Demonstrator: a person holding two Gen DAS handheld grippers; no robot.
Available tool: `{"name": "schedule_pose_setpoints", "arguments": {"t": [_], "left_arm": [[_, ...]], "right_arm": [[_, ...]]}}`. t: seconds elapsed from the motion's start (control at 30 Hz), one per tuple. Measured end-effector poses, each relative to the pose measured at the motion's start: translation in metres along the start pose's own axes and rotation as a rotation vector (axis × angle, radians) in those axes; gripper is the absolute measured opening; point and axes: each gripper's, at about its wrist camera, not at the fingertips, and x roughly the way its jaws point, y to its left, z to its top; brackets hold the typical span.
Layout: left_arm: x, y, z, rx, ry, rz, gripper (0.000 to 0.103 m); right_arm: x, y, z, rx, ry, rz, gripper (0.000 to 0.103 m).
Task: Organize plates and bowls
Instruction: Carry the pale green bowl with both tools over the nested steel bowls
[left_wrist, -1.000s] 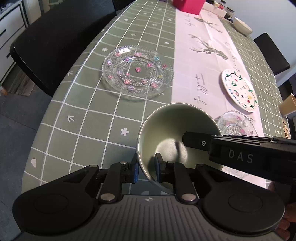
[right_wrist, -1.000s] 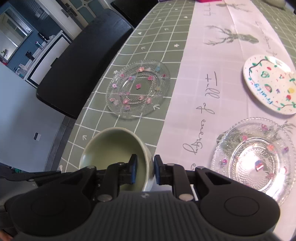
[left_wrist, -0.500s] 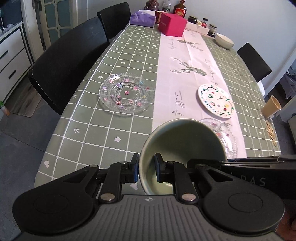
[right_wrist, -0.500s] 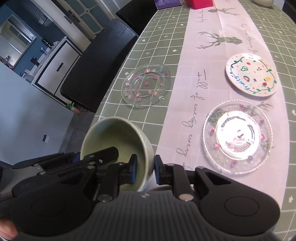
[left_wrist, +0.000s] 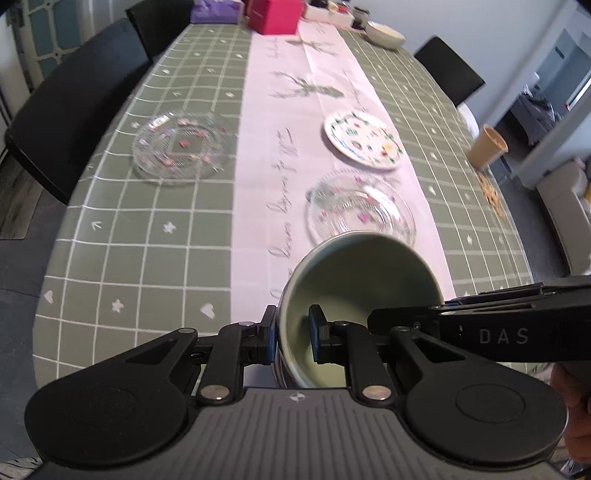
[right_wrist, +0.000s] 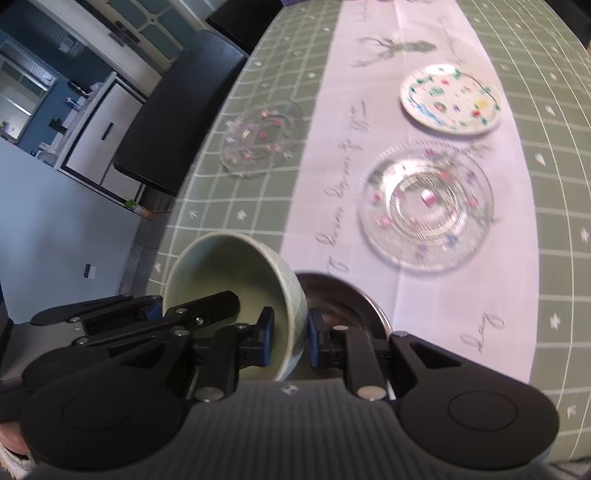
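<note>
Green bowl (left_wrist: 354, 291) up off the table, tilted; I have both grippers pinching its rim, left gripper (left_wrist: 291, 336) on one side, right gripper (right_wrist: 290, 338) opposite. Metal bowl (right_wrist: 343, 306) sits just below. Two glass plates (left_wrist: 181, 147) (right_wrist: 428, 206) and painted plate (right_wrist: 452, 98) lie unstacked, well apart: mostly left to do.
</note>
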Motion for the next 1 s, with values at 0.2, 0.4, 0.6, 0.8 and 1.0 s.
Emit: {"name": "schedule_pose_setpoints", "arguments": {"t": [0.2,0.4,0.6,0.8,1.0], "left_arm": [[0.006,-0.015,-0.010,0.071,0.023,-0.002,0.019],[0.015,-0.019,-0.011,0.090,0.062,0.012,0.022],[0.022,-0.029,-0.017,0.147,0.058,0.066,0.024],[0.026,-0.028,-0.014,0.137,0.070,0.075,0.024],[0.017,-0.027,-0.011,0.207,0.058,0.027,0.032]], "right_arm": [[0.008,-0.018,-0.015,0.048,0.052,0.001,0.018],[0.017,-0.024,-0.020,0.060,0.083,0.006,0.018],[0.027,-0.033,-0.021,0.116,0.125,0.032,0.018],[0.028,-0.031,-0.019,0.102,0.094,0.008,0.018],[0.031,-0.026,-0.021,0.057,0.084,-0.031,0.017]]}}
